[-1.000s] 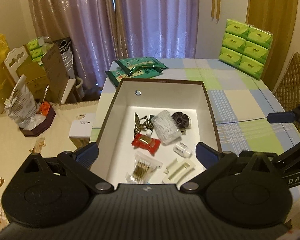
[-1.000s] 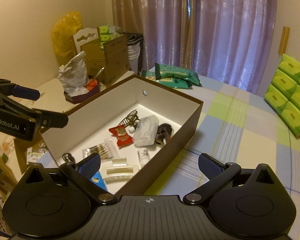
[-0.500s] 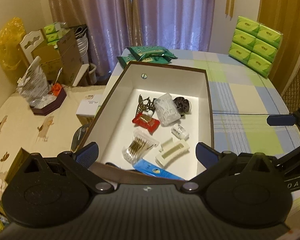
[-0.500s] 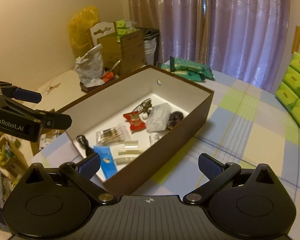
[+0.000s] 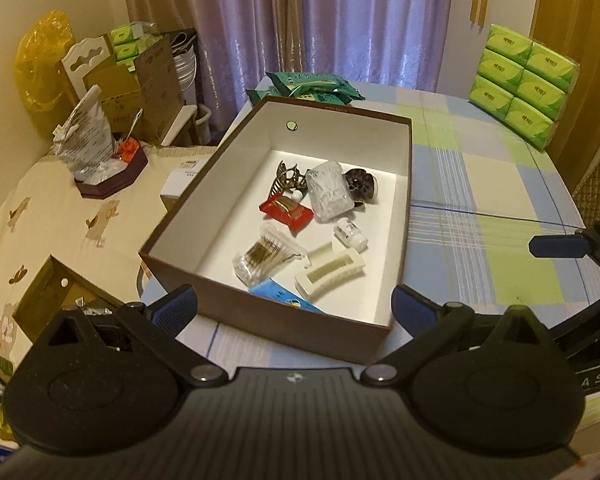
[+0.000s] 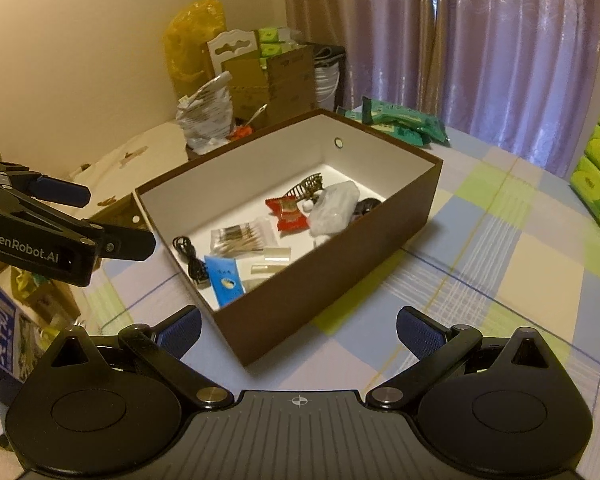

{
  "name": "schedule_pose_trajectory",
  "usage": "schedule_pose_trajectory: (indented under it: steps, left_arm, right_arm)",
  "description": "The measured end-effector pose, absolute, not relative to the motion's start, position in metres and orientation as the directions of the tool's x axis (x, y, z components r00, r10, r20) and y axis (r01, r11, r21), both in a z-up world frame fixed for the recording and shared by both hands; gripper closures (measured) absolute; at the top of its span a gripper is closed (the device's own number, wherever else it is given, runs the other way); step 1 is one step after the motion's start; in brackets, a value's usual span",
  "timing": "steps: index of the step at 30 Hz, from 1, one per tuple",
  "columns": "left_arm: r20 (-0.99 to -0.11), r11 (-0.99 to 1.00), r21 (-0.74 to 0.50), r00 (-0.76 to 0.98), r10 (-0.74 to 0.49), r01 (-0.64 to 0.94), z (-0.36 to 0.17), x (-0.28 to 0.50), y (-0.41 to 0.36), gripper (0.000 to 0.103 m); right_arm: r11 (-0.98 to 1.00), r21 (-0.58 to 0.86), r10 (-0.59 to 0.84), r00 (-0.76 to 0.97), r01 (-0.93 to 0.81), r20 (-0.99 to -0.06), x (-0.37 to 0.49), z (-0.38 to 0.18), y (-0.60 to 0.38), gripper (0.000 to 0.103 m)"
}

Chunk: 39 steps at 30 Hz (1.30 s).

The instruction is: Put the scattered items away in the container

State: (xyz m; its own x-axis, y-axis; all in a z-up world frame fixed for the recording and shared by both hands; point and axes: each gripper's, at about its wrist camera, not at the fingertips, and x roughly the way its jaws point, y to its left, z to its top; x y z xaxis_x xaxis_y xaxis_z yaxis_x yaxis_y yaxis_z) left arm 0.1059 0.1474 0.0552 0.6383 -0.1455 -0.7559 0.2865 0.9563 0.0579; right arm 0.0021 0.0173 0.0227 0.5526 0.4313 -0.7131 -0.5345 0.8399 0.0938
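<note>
A brown box (image 5: 284, 322) with a white inside sits on the desk (image 5: 480, 184), which is covered by a checked cloth of green, blue and cream. Both grippers hang back from it on the near side, clear of the box and holding nothing. The left gripper (image 5: 294, 308) has its blue-padded fingers spread wide, with the near wall of the box between and beyond them. The right gripper (image 6: 299, 330) is spread just as wide and faces the near corner of the box from the right. The items lie together on the box floor: a bronze hair claw (image 5: 286, 178) toward the far end, touching a clear plastic packet (image 5: 327, 192), with a dark scrunchie (image 5: 360, 186) just beside that packet. A red sachet (image 5: 286, 212) lies in front of the claw, and a small white bottle (image 5: 351, 234) lies near the right wall. Nearer still are a clear bag of cotton swabs (image 5: 266, 254), a cream hair clip (image 5: 330, 274) and a blue packet (image 6: 225, 280) against the near wall. The right wrist view also shows a black cable (image 6: 190, 260) coiled in the near left corner. Beyond the box lie green snack packs (image 5: 314, 86), and a stack of green tissue packs (image 5: 522, 84) stands at the far right of the desk.
</note>
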Motion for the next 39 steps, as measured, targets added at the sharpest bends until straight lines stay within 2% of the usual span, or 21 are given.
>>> schedule_pose_trajectory:
  steps: [39]
  left_arm:
    - [-0.790,0.986,0.048,0.610,-0.062,0.163,0.029,0.056,0.092,0.001]
  right_arm:
    - [0.801,0.104,0.465,0.501,-0.590,-0.730,-0.016,0.009,-0.052,0.002]
